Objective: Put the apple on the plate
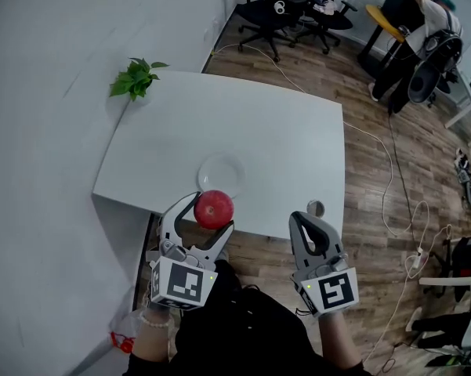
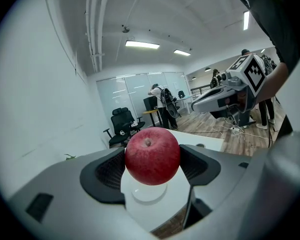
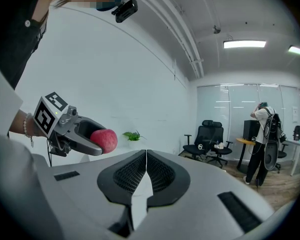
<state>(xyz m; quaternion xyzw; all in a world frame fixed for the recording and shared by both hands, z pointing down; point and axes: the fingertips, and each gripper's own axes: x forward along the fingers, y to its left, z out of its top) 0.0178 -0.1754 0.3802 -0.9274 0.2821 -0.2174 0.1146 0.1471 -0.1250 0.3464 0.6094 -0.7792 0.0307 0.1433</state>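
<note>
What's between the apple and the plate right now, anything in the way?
Nothing visible. The left gripper holds the apple at the front edge of the table, and the plate lies bare just beyond it. The right gripper, shut and empty, is off to the side, clear of that path.

No text, number or brand is readable; the left gripper [image 1: 211, 211] and right gripper [image 1: 309, 217], low in the frame, bear only patterned square markers.
</note>
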